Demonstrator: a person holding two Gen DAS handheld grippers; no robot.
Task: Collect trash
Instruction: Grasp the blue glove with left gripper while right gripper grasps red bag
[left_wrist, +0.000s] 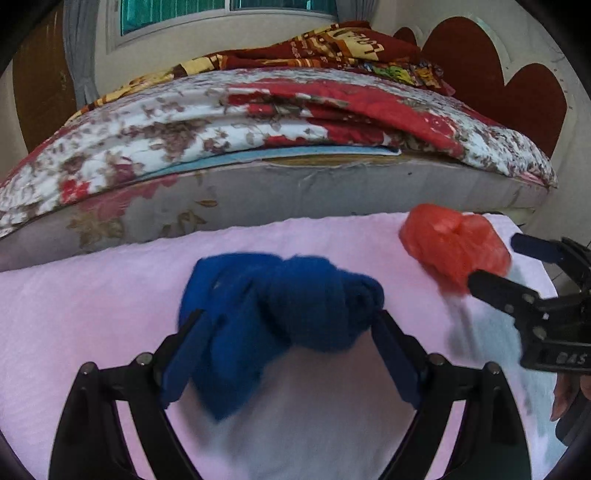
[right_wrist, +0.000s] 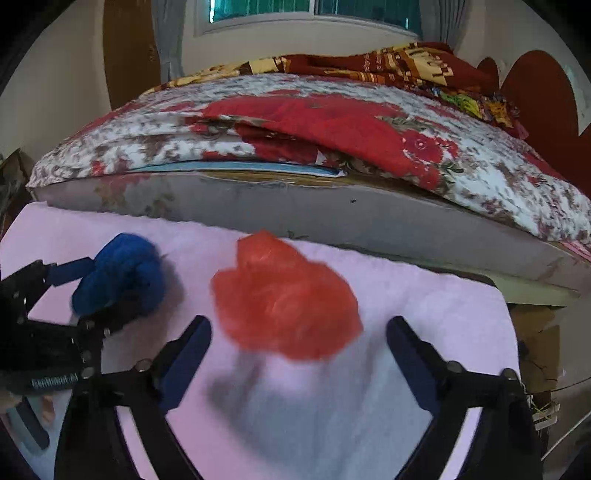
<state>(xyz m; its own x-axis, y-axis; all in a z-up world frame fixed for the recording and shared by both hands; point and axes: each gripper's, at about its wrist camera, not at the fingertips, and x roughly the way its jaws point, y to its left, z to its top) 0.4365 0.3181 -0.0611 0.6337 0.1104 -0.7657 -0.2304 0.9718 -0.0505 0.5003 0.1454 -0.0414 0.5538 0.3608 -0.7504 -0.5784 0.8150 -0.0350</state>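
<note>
Blue wad sits pinched in left gripper; red wad lies just ahead of wide-open right gripper.

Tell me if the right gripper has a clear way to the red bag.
Probably yes. The right gripper has open jaws either side of the red bag on the pink cloth, nothing between; the left gripper is busy at the blue bundle.

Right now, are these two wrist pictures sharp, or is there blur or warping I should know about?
Left wrist view: the blue bundle between the left gripper fingers is smeared by motion, while the bed behind reads sharper but bulges with fisheye curve. Right wrist view: the red bag is blurred, with a soft shadow on the pink cloth below it; the corners are black.
</note>
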